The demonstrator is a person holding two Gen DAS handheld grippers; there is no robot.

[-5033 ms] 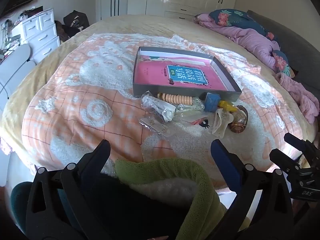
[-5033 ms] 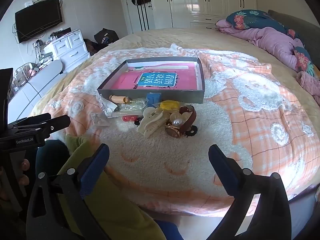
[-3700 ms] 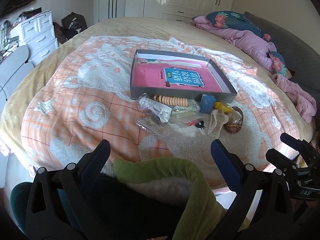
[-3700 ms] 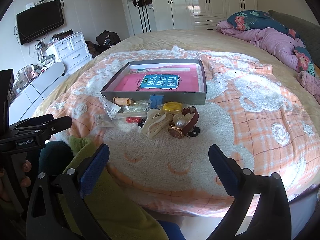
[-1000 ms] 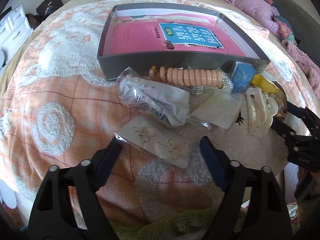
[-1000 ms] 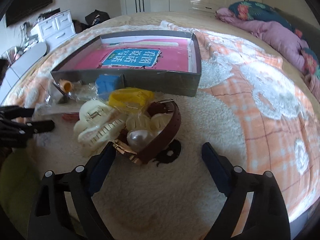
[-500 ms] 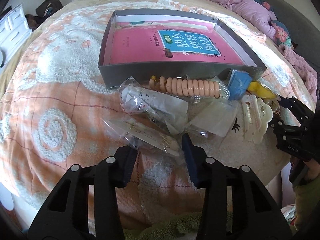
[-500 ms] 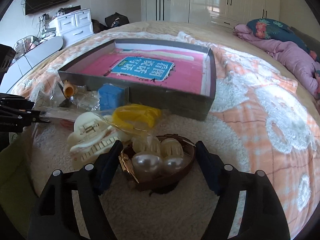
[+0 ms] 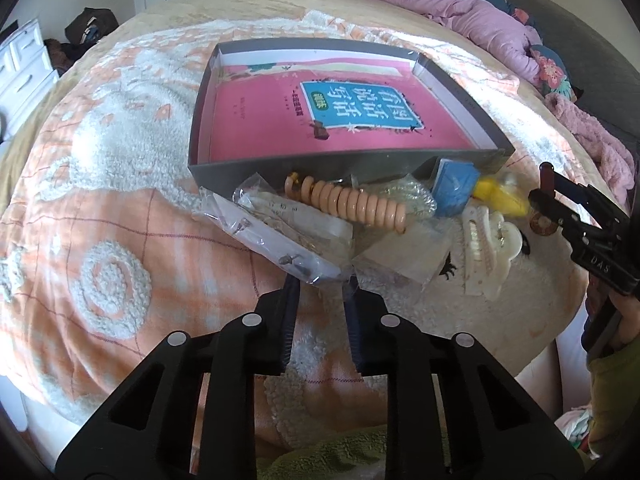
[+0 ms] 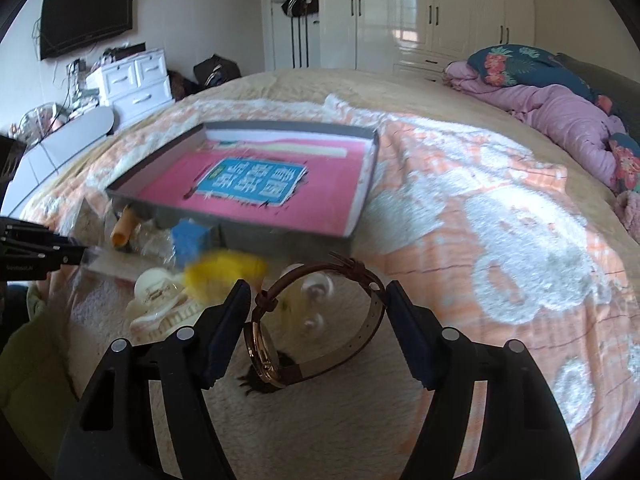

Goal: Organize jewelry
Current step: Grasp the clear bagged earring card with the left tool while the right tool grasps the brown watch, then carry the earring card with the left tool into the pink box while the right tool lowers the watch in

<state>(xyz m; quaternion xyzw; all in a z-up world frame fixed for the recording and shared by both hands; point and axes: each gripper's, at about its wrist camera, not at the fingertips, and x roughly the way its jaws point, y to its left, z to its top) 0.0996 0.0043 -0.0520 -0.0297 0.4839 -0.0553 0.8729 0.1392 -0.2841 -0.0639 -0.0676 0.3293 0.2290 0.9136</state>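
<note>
Here, on a bed spread with a fuzzy peach-and-white checked blanket [image 9: 120, 208], two hand-held grippers each hold one piece from a small heap of jewelry lying against the near wall of a shallow grey cardboard box lid [image 9: 312, 162] that holds a pink book. The left gripper [image 9: 320, 284] has its jaws drawn nearly together on the near corner of a clear plastic sleeve of small earrings [image 9: 276, 240]; the sleeve's long axis runs up and to the left, away from the fingertips, so the box lies straight ahead beyond it. The right gripper [image 10: 316, 300] has its jaws pressed against both sides of a looped brown leather wristwatch [image 10: 316, 320], whose gold case sits low beside the left finger, with the box ahead and to the left. The left wrist view alone shows the bagged coil of peach beads [image 9: 352, 204], the blue cube [image 9: 456, 192] and the cream claw hair clip [image 9: 488, 248] crowding the box wall. The right wrist view alone shows the watch strap's full loop and the pearl pieces behind it, blurred. Judging by position, both pieces need lifting over the near wall.
</note>
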